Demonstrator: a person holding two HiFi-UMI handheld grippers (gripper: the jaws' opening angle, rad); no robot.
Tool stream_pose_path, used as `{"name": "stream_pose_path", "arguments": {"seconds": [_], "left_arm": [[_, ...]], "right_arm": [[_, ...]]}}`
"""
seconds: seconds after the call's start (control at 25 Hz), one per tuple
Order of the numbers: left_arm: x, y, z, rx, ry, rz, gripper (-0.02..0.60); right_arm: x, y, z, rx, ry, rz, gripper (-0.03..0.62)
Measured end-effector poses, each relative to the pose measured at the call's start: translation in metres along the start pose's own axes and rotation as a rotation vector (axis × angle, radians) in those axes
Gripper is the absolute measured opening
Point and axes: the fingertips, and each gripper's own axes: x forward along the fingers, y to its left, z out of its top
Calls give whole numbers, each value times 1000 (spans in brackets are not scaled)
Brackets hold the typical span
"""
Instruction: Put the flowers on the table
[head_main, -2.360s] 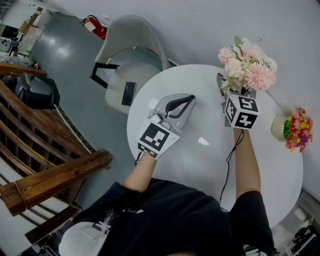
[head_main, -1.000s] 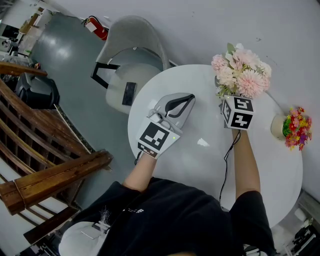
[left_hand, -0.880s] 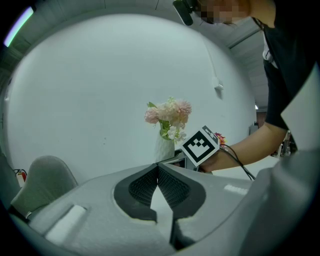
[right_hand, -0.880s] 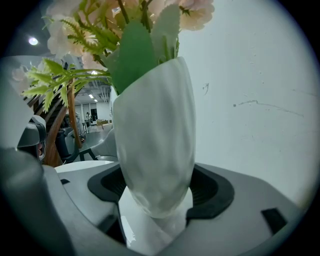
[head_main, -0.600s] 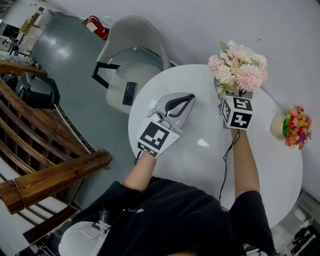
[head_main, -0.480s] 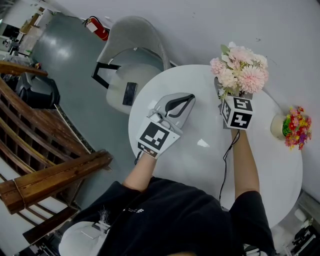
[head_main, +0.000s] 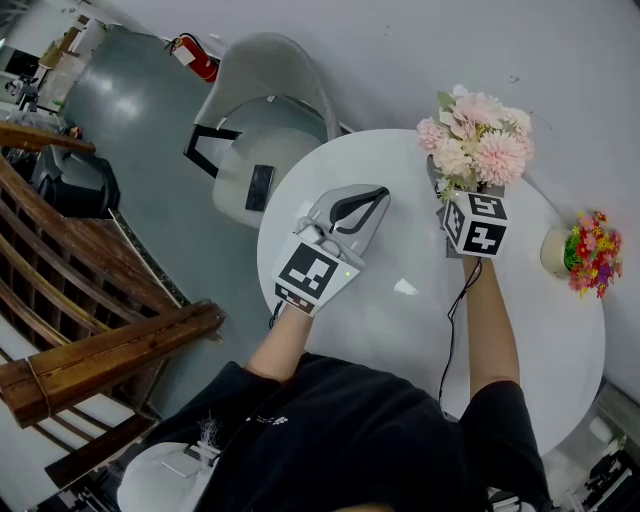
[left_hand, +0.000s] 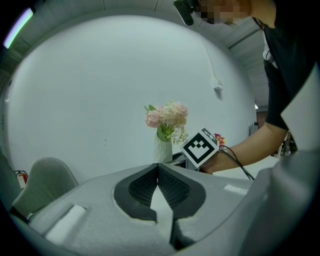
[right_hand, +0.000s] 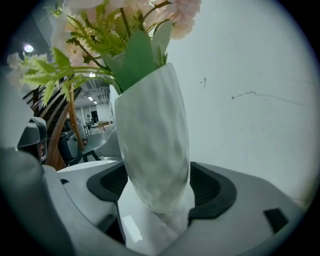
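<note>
Vase of flowers clamped in the right gripper (right_hand: 157, 192)
Black ridged pads (right_hand: 212, 192) press both sides of an upright, tall white dimpled vase (right_hand: 152, 145), its foot low over a glossy white tabletop (right_hand: 129, 226). Pale pink blooms (right_hand: 181, 16) and green leaves (right_hand: 136, 61) rise from its mouth against a plain white wall (right_hand: 250, 100).

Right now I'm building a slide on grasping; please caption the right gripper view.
Right gripper shut on a white vase of pink flowers, held before a white wall.

grey chair (head_main: 265, 75) | red fire extinguisher (head_main: 192, 54) | wooden railing (head_main: 100, 345)
</note>
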Motion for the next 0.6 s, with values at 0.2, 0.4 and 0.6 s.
{"name": "stream_pose_path", "arguments": {"seconds": [0.2,0.4,0.6], "left_arm": [[-1,-2,0,4,-2,-6,5],[-1,-3,3,8,-4,-8,5],[-2,-3,5,9,-9,-7,5]], "right_arm": [[-2,2,-1,-6,-1,15,396],[-4,5,2,-2,-18,35,413],[-7,5,2,5,-19,33,416]]}}
